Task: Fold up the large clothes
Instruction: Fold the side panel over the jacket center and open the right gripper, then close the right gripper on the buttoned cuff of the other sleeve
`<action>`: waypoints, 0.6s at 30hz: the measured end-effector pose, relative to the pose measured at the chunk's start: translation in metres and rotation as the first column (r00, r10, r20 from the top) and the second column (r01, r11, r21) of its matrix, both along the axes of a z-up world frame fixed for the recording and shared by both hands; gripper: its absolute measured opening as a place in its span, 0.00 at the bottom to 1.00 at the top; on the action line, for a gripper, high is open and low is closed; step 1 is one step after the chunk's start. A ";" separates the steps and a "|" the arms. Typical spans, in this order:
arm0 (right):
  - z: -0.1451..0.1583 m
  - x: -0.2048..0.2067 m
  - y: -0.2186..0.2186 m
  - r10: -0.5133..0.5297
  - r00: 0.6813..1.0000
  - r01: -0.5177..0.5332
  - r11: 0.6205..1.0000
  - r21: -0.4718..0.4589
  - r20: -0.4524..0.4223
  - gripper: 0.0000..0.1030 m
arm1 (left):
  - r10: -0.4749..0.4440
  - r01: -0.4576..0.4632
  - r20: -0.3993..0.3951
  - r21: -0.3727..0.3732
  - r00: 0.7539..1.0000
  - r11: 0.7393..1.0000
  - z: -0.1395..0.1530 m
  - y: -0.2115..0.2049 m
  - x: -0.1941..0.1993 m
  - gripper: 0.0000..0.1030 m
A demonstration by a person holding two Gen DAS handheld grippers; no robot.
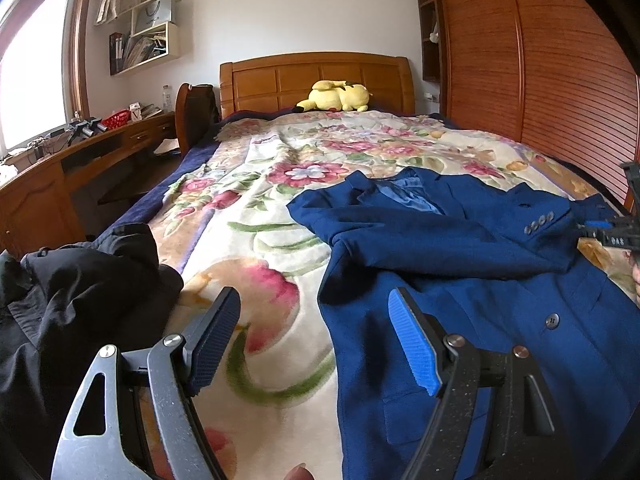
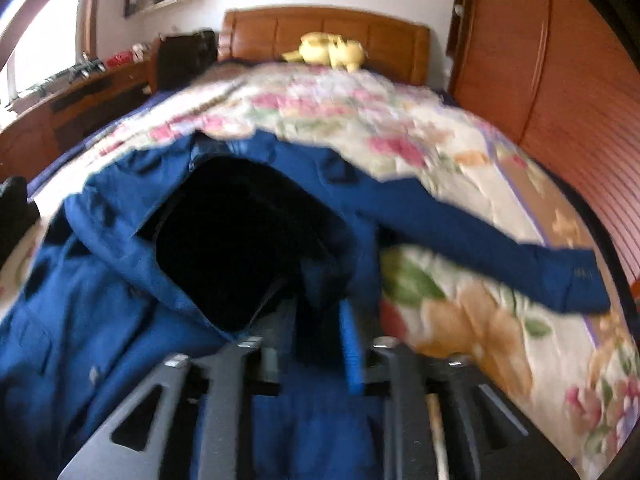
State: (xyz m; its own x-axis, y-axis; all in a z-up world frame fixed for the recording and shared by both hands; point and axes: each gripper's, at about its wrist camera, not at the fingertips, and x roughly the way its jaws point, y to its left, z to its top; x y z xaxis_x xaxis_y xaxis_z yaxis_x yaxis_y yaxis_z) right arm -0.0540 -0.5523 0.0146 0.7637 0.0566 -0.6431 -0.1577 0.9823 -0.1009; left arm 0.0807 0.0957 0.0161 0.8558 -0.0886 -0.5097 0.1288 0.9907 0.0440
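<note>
Left wrist view: the left claw [image 1: 314, 316] points forward and somewhat downward over the bed's floral blanket [image 1: 256, 208], its two blue-padded fingers [image 1: 414, 344] spread wide with only bare blanket and the blazer's near edge beneath them; nothing is gripped. The navy blue woollen suit blazer [image 1: 460, 248] lies spread on the right half of the bed, collar toward the wooden headboard [image 1: 316, 80], one sleeve folded across its chest with the buttoned cuff near the right edge. The right claw [image 1: 612, 232] enters at the far right edge, just beside that cuff. A crumpled black jacket [image 1: 80, 280] lies at the near left. A yellow plush toy [image 1: 336, 96] rests by the headboard.

Right wrist view, blurred by motion: the right claw [image 2: 308, 332] tilts downward over the blazer [image 2: 100, 280]. Blue fabric bunches around its fingers and a dark fold fills the centre; I cannot tell whether the pads press on the cloth. One sleeve [image 2: 500, 248] stretches out to the right across the blanket [image 2: 400, 120].
</note>
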 end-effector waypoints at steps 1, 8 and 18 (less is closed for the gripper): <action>-0.003 0.000 -0.002 0.005 1.000 -0.005 1.000 0.018 -0.023 0.48 | 0.000 0.000 -0.001 0.001 1.000 1.000 0.000 -0.001 -0.001 0.75; 0.010 -0.017 -0.010 0.037 0.999 -0.037 0.999 0.017 0.008 0.52 | 0.002 -0.002 -0.007 0.006 1.000 1.000 -0.003 -0.004 0.000 0.75; 0.017 -0.027 0.019 0.140 0.987 -0.136 0.990 -0.046 0.084 0.52 | -0.001 0.001 -0.015 0.009 1.000 1.000 -0.005 -0.006 -0.001 0.75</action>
